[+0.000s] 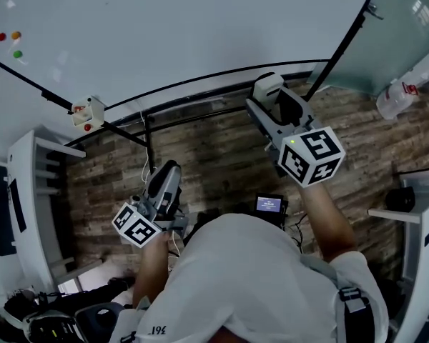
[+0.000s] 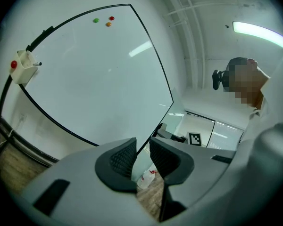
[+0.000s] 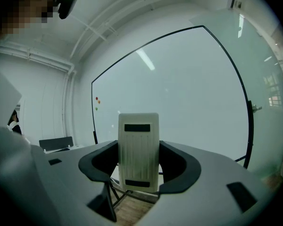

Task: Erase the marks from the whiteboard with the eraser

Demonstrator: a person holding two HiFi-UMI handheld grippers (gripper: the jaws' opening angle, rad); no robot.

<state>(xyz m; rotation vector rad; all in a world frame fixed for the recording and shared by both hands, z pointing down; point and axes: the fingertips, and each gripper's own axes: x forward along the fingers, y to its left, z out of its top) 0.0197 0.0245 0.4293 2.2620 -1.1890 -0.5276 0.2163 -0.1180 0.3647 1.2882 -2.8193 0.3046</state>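
Cream plastic eraser (image 3: 138, 152) stands clamped upright in the right gripper (image 3: 139, 168), facing the whiteboard (image 3: 188, 93), seemingly not yet touching it. The left gripper (image 2: 142, 158) hangs low, its jaws narrowly apart on nothing. The whiteboard looks clean, though faint strokes could escape these views. Next, press the eraser flat and sweep.

Right tongs (image 1: 271, 93) hold the eraser (image 1: 267, 84) near the whiteboard (image 1: 171, 27).

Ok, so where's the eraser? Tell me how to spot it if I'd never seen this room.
Find the big whiteboard, then the right gripper raised in front of it. The eraser is the cream-white ribbed block with two dark slots, standing upright and clamped between that gripper's jaws. The left gripper has nothing between its jaws.
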